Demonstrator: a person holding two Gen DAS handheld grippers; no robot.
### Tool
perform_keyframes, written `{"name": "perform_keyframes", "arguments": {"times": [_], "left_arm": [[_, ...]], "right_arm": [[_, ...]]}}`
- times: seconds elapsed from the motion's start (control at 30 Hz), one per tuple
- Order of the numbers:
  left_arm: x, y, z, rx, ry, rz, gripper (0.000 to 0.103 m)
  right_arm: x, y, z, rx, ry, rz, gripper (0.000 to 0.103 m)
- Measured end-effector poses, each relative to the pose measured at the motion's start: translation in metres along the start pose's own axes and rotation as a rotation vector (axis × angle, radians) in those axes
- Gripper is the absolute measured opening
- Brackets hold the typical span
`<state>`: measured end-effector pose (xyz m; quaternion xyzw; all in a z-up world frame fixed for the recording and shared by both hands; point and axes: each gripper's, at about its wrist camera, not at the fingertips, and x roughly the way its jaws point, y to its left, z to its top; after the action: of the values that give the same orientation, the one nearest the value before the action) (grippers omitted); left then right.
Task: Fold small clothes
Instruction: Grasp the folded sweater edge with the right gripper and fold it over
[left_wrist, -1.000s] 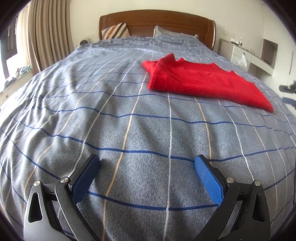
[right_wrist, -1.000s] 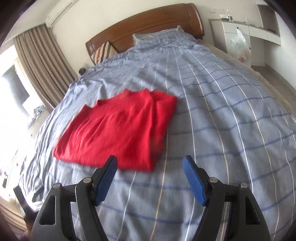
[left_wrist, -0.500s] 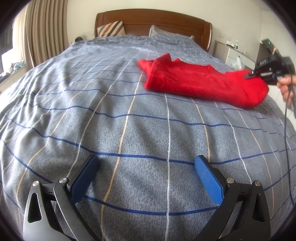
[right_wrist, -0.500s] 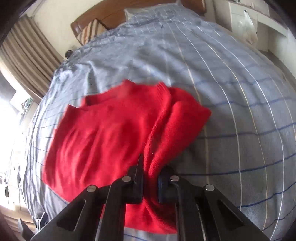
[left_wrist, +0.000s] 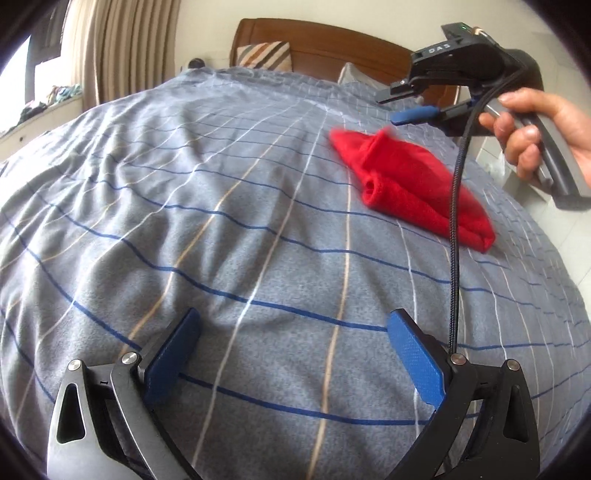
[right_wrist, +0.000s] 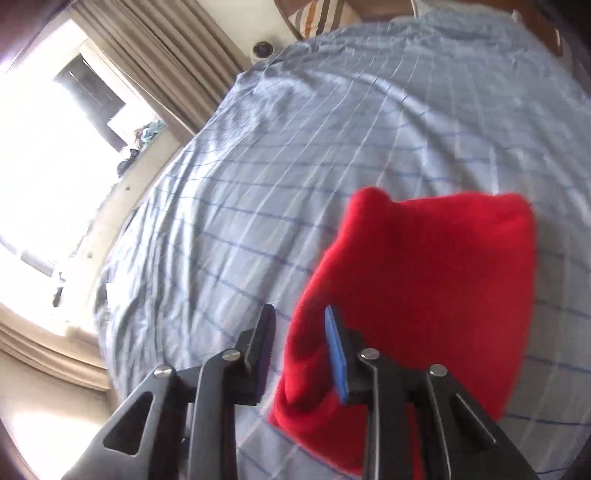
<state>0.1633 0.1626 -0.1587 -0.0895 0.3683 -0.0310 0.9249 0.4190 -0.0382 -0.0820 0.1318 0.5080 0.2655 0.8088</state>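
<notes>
Left hand-held gripper (left_wrist: 291, 354) has jaws wide, with bare bed (left_wrist: 207, 236) ahead of it: only low wrinkles in the cover, free passage toward the headboard (left_wrist: 325, 40). To its right, the folded red garment (left_wrist: 413, 184) lies on the bed, and the right hand-held gripper (left_wrist: 413, 105) hangs above its far end. A black cable (left_wrist: 456, 221) drops across the garment's near side, a snag risk. Right gripper's jaws look partly apart; the view is blurred.

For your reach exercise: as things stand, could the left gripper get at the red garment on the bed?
Probably yes. The left gripper has open jaws, and only bare bedspread lies between it and the red garment; the right gripper hovers above its far end.
</notes>
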Motion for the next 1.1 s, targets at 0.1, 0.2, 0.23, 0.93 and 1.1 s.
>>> {"name": "perform_keyframes", "arguments": {"times": [0.1,0.2,0.23,0.93,1.1], "left_arm": [[-0.001,0.006,0.002,-0.012,0.0,-0.001,0.102],[-0.001,0.009,0.004,-0.022,0.0,-0.004,0.102],[0.0,0.01,0.004,-0.027,0.0,-0.005,0.102],[0.004,0.003,-0.011,0.067,-0.019,0.068,0.102],[0.001,-0.002,-0.015,0.09,-0.022,0.098,0.102]], "right_arm": [[-0.018,0.008,-0.012,-0.063,-0.033,0.088,0.032],[-0.045,0.008,-0.024,-0.165,-0.066,-0.035,0.033],[-0.049,0.008,-0.028,-0.214,-0.07,-0.102,0.033],[-0.038,-0.068,-0.147,-0.114,-0.064,-0.236,0.034],[-0.075,-0.064,-0.195,-0.097,-0.09,-0.262,0.04]]}}
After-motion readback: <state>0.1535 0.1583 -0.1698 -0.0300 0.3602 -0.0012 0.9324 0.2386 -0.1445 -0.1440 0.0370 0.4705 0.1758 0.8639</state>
